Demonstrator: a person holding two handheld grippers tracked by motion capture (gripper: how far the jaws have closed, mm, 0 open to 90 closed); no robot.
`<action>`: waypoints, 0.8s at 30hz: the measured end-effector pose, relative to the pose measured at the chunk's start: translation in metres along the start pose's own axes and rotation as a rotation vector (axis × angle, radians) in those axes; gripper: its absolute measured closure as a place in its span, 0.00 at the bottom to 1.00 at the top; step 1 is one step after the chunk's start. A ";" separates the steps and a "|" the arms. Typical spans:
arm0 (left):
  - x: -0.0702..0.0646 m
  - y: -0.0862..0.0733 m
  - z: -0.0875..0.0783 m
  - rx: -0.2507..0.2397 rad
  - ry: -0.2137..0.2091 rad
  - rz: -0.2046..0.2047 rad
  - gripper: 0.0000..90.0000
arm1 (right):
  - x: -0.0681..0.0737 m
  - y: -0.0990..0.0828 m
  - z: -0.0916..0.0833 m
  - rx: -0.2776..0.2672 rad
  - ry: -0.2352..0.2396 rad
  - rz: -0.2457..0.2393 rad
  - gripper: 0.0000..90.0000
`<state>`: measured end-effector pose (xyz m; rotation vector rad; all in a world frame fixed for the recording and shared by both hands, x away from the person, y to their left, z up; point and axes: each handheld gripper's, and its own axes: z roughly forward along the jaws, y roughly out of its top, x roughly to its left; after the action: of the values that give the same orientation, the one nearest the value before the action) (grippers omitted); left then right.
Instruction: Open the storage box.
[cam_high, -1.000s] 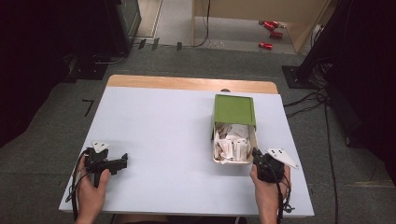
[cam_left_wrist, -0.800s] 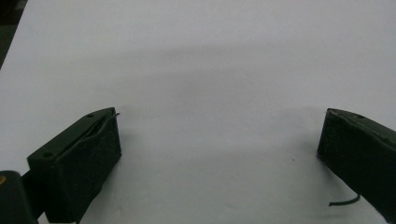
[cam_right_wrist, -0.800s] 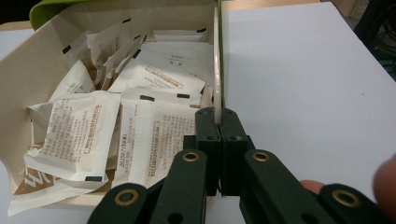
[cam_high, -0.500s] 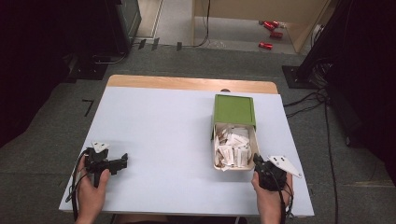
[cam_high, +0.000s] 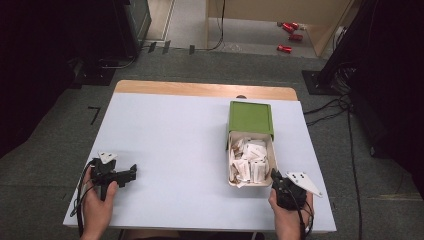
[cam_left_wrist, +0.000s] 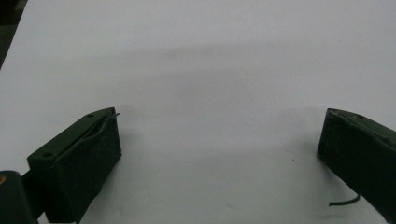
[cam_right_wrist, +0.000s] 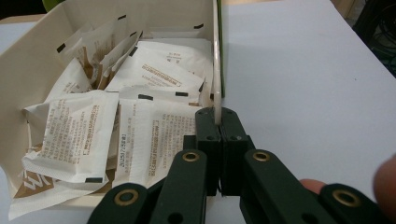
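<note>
- While the right gripper (cam_right_wrist: 218, 122) pinches the near-corner wall of the sachet-filled drawer box (cam_high: 251, 150) at the desk's (cam_high: 175, 145) right side, jaws clenched on cardboard, a slow, level pull should slide it without tearing.
- Left gripper (cam_high: 129, 175) rests released, well apart.

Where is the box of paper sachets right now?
In the high view the box sits right of the table's centre, half out of its green sleeve, its near right wall pinched by the right gripper.

right tool (cam_high: 276, 178) drawn back toward the person, cream tray (cam_high: 232, 165) pulled further from green sleeve (cam_high: 251, 117)
</note>
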<state>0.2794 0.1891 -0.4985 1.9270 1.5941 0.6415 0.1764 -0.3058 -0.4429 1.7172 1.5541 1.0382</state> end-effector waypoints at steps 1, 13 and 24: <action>0.000 0.000 0.000 0.000 0.000 0.000 0.00 | -0.001 -0.001 0.000 0.001 0.000 -0.002 1.00; 0.000 0.000 0.000 0.000 -0.001 0.000 0.00 | -0.002 0.004 -0.001 -0.021 0.043 0.019 0.74; 0.000 0.000 0.000 0.000 0.001 0.001 0.00 | 0.004 0.021 -0.012 -0.074 0.036 0.041 0.61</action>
<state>0.2793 0.1891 -0.4985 1.9278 1.5937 0.6424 0.1776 -0.3060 -0.4186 1.6952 1.4898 1.1387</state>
